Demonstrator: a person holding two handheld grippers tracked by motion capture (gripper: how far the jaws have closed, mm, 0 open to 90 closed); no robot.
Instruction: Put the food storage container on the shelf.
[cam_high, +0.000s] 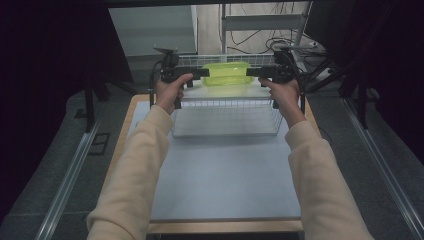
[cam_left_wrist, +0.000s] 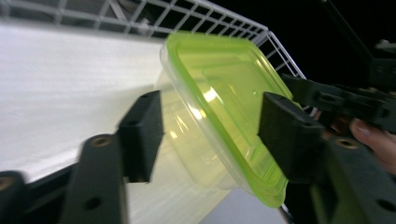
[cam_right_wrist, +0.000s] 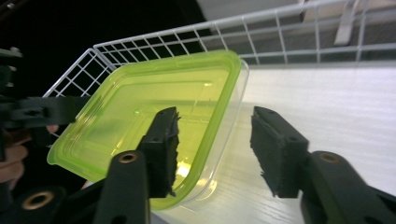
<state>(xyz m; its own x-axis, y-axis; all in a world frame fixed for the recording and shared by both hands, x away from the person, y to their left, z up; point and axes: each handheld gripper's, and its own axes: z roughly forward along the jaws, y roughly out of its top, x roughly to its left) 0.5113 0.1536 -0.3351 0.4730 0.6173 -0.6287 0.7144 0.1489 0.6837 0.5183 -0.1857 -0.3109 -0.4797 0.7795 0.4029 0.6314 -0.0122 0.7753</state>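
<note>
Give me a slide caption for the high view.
Two hand-held grippers, left and right, open at either end of a green-lidded container on a wire basket.

A wire basket shelf (cam_high: 226, 119) stands on the table (cam_high: 220, 180), bearing a green-lidded container (cam_high: 226, 73).

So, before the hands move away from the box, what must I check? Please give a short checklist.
1. Left gripper open, pads off the box: ok, gaps show on both sides of the rim.
2. Right gripper open: ok, its jaws stand apart around the box edge.
3. Box rests on the white shelf: ok, though it looks tilted in the gripper views.
4. Lid fully seated: cannot tell.
5. Box inside the wire rack: ok.
6. Jaws free to pull straight back: ok, likely; the rim still lies between them.
</note>
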